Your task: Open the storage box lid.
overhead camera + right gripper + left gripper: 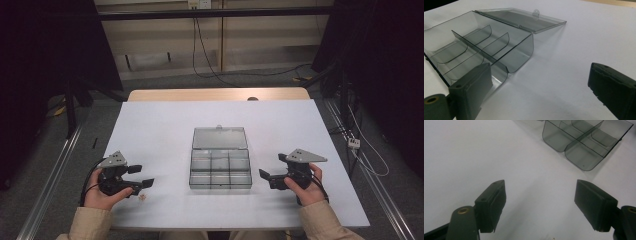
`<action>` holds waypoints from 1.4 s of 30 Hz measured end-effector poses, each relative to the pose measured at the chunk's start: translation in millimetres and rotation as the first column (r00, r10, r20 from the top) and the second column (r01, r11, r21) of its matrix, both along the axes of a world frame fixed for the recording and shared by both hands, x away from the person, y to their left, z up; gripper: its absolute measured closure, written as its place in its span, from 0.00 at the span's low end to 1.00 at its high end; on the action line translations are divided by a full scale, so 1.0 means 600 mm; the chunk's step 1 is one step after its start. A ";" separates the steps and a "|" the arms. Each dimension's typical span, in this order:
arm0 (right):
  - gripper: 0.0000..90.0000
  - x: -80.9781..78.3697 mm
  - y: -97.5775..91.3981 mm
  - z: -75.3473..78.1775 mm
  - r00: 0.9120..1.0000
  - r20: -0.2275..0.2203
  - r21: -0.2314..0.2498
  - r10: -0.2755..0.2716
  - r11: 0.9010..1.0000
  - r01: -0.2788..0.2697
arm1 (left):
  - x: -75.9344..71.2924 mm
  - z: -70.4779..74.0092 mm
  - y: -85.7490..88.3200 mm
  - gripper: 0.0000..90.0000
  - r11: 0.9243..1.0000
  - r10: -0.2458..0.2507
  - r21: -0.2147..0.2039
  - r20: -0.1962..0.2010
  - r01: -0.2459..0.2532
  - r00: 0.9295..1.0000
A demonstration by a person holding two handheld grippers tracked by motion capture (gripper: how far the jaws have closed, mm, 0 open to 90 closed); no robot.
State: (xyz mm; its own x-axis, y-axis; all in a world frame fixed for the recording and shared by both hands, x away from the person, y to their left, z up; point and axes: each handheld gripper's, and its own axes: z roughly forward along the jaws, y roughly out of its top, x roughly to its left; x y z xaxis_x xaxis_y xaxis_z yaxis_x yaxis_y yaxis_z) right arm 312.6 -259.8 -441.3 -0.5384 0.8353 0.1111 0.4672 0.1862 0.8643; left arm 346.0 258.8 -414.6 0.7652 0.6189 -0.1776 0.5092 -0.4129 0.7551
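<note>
Right now I see the clear compartment box (220,169) at the middle of the white desk (150,130), its lid (220,138) laid flat open at twelve o'clock. My left tongs (142,176) sit at the box's nine o'clock, my right tongs (266,173) at its three o'clock; both gape wide with nothing between them. A tiny scrap (143,198) lies just beside the left pair.
</note>
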 end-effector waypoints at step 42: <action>0.06 -0.002 -0.001 0.006 1.000 0.019 0.002 0.000 1.000 0.000 | -0.027 -0.023 0.010 0.72 0.989 -0.130 0.065 -0.089 0.136 0.987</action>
State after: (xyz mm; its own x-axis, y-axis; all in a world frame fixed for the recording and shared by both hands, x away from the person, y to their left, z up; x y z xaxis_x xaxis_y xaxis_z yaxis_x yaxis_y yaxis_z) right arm 311.3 -260.4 -437.8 -0.5404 0.8351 0.1026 0.4509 0.1845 0.8733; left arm 329.7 264.8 -428.2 0.8256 0.5260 -0.2044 0.5070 -0.5323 0.6780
